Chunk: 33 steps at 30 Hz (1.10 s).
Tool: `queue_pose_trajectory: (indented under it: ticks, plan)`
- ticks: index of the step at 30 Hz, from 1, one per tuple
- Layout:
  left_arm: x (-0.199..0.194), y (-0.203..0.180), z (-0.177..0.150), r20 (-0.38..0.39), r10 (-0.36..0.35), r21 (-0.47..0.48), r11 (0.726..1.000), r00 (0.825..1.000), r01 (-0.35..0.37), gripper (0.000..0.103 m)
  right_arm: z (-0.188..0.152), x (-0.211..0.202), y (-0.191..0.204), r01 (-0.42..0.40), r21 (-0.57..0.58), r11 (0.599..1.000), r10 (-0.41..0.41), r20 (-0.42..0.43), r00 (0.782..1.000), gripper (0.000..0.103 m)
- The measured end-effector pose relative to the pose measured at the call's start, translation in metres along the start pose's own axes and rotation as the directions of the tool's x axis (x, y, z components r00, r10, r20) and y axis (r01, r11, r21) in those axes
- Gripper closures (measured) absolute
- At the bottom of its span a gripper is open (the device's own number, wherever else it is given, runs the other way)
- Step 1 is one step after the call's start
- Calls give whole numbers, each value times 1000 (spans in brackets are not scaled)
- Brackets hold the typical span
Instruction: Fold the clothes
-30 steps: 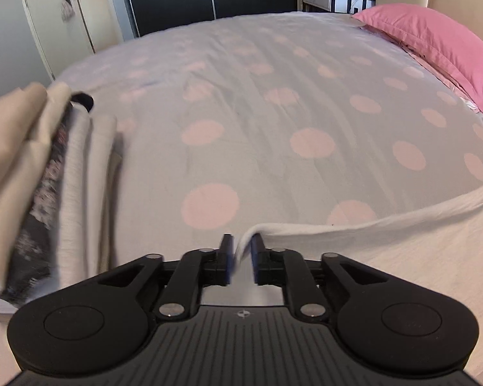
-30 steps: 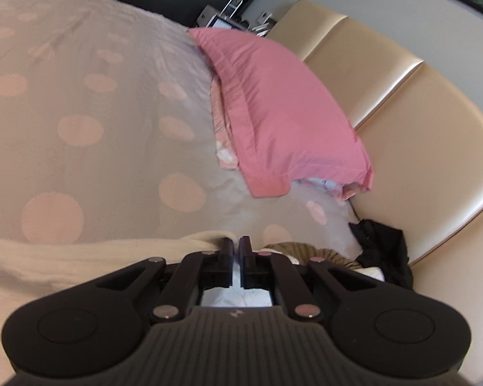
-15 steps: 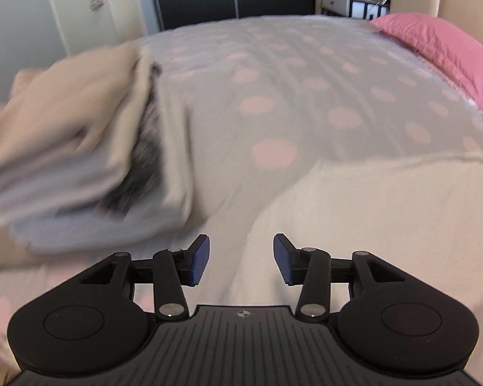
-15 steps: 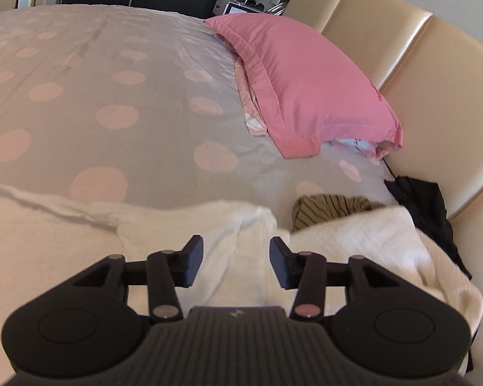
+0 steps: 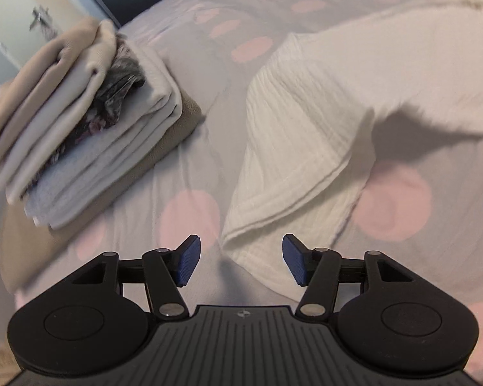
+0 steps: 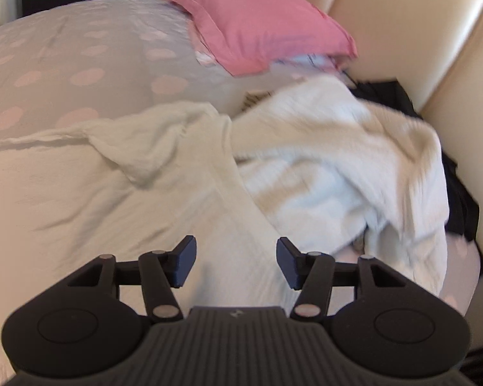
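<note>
Cream garment (image 5: 306, 135) is lying spread on the bed (image 5: 190, 212), its folded corner sitting just ahead of the left gripper (image 5: 241, 263), whose jaws are standing wide apart and gripping nothing. Right gripper (image 6: 236, 262) is likewise hovering wide and empty over the same garment (image 6: 119, 193). To the left, a stack of folded clothes (image 5: 80, 122) is resting on the dotted bedspread, near the garment but apart from it. Beyond the right gripper, a white fluffy cloth (image 6: 338, 160) is lying crumpled, partly overlapping the garment; farther off, a pink pillow (image 6: 257, 19) is leaning beside the cream headboard (image 6: 418, 32).
</note>
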<state>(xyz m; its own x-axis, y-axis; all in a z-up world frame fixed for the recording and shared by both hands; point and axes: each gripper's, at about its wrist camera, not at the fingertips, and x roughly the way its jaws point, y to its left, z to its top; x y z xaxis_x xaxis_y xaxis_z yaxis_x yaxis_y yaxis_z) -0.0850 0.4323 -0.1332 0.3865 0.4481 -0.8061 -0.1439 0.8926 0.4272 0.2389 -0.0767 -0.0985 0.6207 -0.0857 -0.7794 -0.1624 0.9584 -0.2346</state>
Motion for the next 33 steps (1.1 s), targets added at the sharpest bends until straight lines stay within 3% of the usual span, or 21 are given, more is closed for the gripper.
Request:
queue_pose_trajectory:
  ticks: [2, 4, 7, 8, 12, 17, 18, 23, 26, 28, 31, 33]
  plan:
    - [8, -3, 0, 2, 15, 7, 1000, 1000, -15, 56, 0, 5, -6, 22, 23, 999, -21, -21, 1000, 44]
    - [10, 0, 5, 3, -15, -30, 999, 1000, 15, 83, 1, 10, -12, 27, 56, 998, -24, -47, 999, 44]
    - [-1, 15, 14, 65, -65, -134, 988, 996, 74, 101, 3, 14, -12, 32, 76, 997, -27, -65, 998, 44]
    - [-8, 24, 18, 91, -89, -185, 977, 992, 104, 101, 3, 14, -9, 40, 57, 998, -36, -58, 998, 44]
    - [-31, 69, 29, 163, -158, -410, 887, 974, 212, 101, 4, 13, 4, 59, -25, 998, -60, -32, 998, 44]
    - [-55, 125, 24, 193, -183, -629, 732, 964, 264, 102, 4, 15, 14, 60, -73, 996, -63, -33, 997, 44]
    - [-59, 135, 21, 197, -173, -651, 713, 965, 261, 102, 4, 15, 14, 64, -78, 995, -66, -34, 997, 44]
    - [-34, 158, 6, 123, -146, -697, 692, 982, 190, 102, 4, 20, 15, 78, -83, 993, -82, -43, 996, 44]
    - [-17, 151, -5, 64, -133, -684, 715, 989, 141, 98, 4, 21, 16, 83, -85, 993, -88, -49, 995, 44]
    - [-13, 146, -9, 49, -119, -678, 725, 992, 121, 86, 4, 20, 18, 79, -88, 993, -83, -46, 995, 44]
    - [-18, 143, -7, 61, -95, -663, 740, 994, 111, 85, 5, 18, 23, 70, -101, 992, -74, -37, 997, 44]
    - [-22, 142, -6, 88, -118, -656, 741, 989, 147, 85, 5, 18, 26, 66, -117, 991, -70, -32, 997, 44]
